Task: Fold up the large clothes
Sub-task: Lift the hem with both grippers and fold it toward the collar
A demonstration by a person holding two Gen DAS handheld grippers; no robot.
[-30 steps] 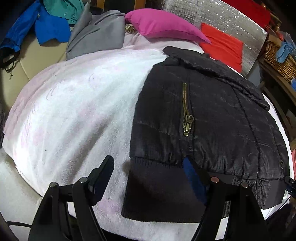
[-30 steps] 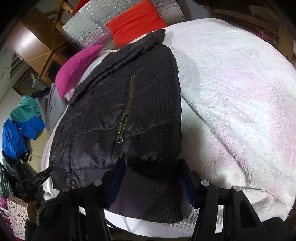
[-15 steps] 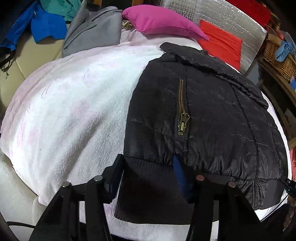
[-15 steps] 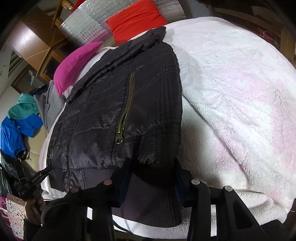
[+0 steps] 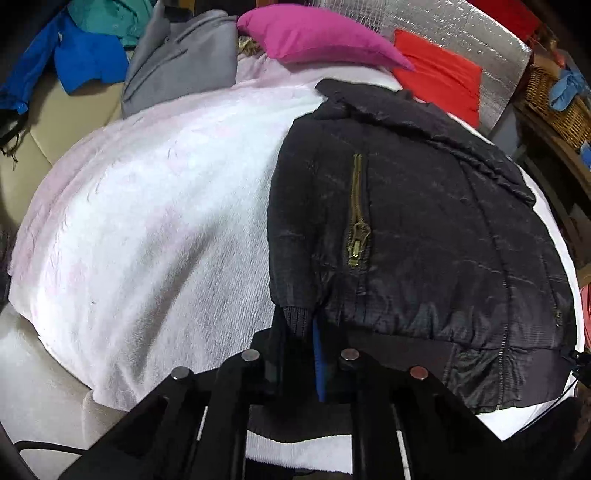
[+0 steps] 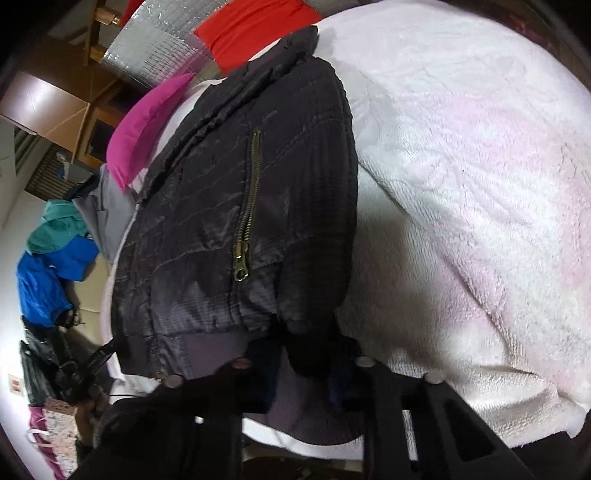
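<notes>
A black quilted jacket point(image 5: 424, 240) with a brass pocket zip point(image 5: 356, 221) lies folded on a white and pink fleece blanket point(image 5: 147, 221). My left gripper point(image 5: 297, 332) is shut on the jacket's ribbed knit hem at its left bottom corner, and the knit bunches up between the pads. In the right wrist view the same jacket point(image 6: 221, 221) lies left of the bare blanket point(image 6: 461, 166). My right gripper point(image 6: 308, 354) is at the hem's right bottom corner. Its jaws are closing, with a dark fold of knit pinched between them.
Behind the jacket lie a pink pillow point(image 5: 321, 37), a red cushion point(image 5: 439, 74) against a silver foil panel point(image 5: 480, 33), and a grey garment point(image 5: 184, 66). Blue and green clothes point(image 5: 85, 62) sit far left. A wicker basket point(image 5: 554, 99) stands at right.
Both grippers have gone from wide open around the hem to closed on it. The hem corners are now gathered up between the fingers. Neither hand has shifted much.
</notes>
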